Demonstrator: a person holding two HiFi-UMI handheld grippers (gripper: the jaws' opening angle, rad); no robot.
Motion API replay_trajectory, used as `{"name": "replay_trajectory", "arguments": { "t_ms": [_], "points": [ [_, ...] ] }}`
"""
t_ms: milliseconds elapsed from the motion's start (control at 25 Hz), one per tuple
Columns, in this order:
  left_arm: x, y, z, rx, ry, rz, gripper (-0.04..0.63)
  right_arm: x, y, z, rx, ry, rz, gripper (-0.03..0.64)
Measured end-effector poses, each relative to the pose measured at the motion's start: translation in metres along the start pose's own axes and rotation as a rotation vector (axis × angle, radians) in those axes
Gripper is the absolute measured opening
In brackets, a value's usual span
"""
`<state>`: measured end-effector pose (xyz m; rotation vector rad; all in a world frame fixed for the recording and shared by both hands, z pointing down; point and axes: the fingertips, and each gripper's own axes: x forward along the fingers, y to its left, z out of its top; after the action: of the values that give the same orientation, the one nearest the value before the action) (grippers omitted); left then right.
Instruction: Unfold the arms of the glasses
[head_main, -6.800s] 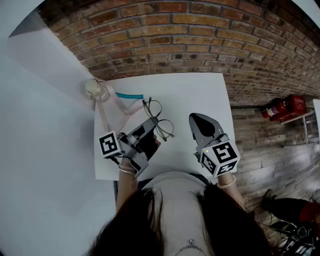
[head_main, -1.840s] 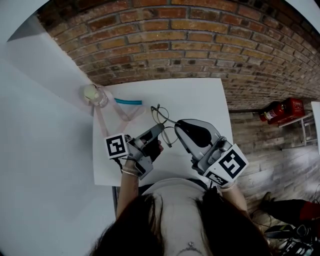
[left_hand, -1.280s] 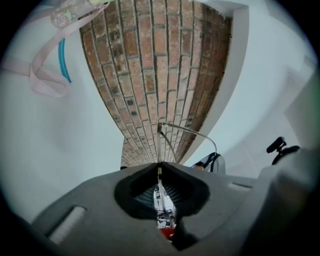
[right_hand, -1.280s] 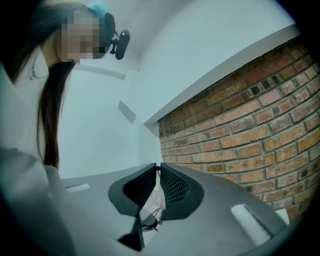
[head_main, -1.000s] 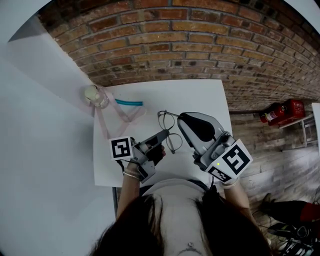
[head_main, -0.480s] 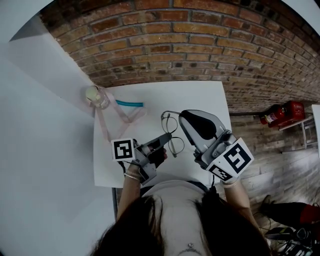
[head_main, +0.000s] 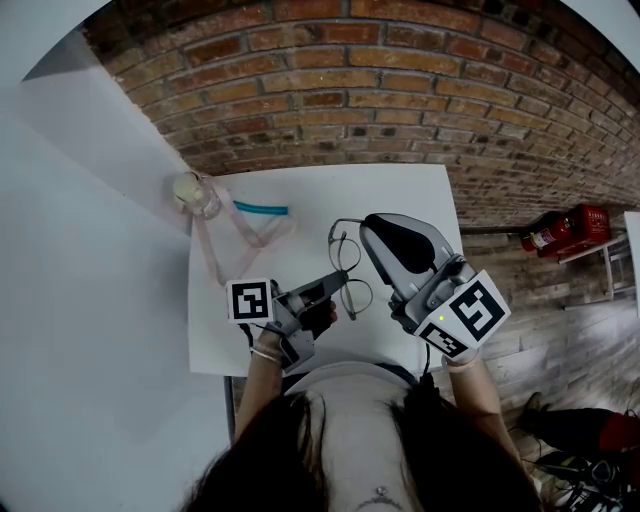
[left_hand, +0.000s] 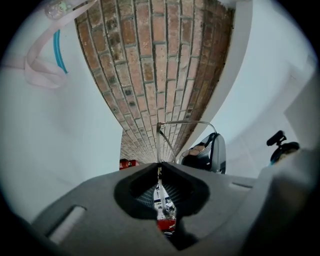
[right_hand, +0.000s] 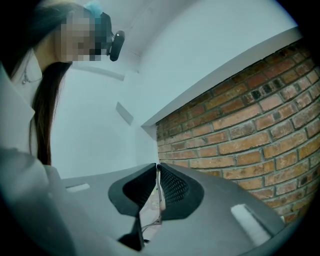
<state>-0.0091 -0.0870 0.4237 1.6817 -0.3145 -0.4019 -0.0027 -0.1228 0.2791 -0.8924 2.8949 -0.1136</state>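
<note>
Thin wire-framed glasses (head_main: 346, 254) hang above the white table (head_main: 300, 190), held between both grippers. My left gripper (head_main: 340, 281) is shut on the frame near the lenses. In the left gripper view the wire (left_hand: 159, 131) rises out of the closed jaws of the left gripper (left_hand: 159, 167) and bends right toward the right gripper (left_hand: 207, 151). My right gripper (head_main: 366, 223) is shut on one arm of the glasses at its far end. In the right gripper view the thin arm (right_hand: 159, 200) runs between the closed pads of the right gripper (right_hand: 158, 167).
A small glass jar (head_main: 192, 190) with a pink ribbon (head_main: 215, 250) stands at the table's far left corner, a teal strip (head_main: 262, 209) beside it. A brick wall (head_main: 400, 90) runs behind the table. A red extinguisher (head_main: 568, 222) lies on the floor to the right.
Earlier the right gripper stood apart from the glasses; now it grips one arm. Over the last second both grippers and the glasses drifted slightly right, grips unchanged.
</note>
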Motion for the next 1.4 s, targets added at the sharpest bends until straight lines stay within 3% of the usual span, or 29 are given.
{"name": "replay_trajectory", "arguments": {
  "t_ms": [1400],
  "points": [
    [-0.004, 0.000, 0.009, -0.008, -0.050, -0.012, 0.023, -0.005, 0.004, -0.003, 0.006, -0.005, 0.027, 0.057]
  ]
}}
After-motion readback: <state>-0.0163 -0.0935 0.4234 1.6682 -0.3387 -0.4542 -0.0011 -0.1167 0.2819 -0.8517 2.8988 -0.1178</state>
